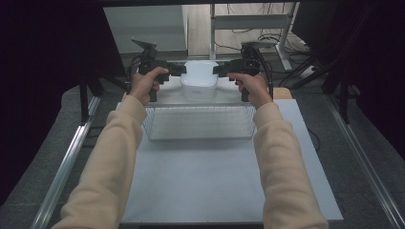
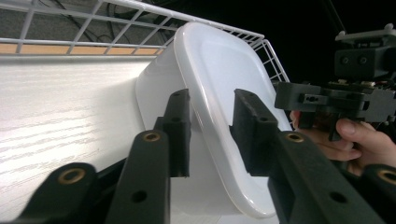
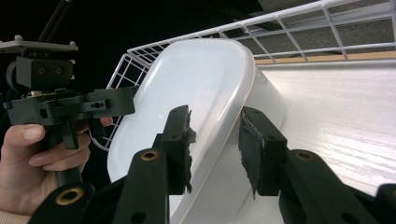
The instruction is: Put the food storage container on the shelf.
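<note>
A white plastic container (image 1: 198,81) with rounded corners sits at the far side of a white wire basket (image 1: 200,137). My left gripper (image 1: 180,70) comes at it from the left and my right gripper (image 1: 217,70) from the right, level with its top edge. In the left gripper view the jaws of the left gripper (image 2: 210,100) stand apart astride the container's rim (image 2: 205,112). In the right gripper view the right gripper (image 3: 212,116) straddles the opposite rim (image 3: 229,116) in the same way, open. Whether the container rests on the basket floor or hangs above it I cannot tell.
The basket stands on a pale table (image 1: 215,181) whose near half is bare. A metal frame and cables (image 1: 282,38) lie beyond the far edge. Dark curtains (image 1: 47,71) close both sides, and rails (image 1: 71,152) run along the table's flanks.
</note>
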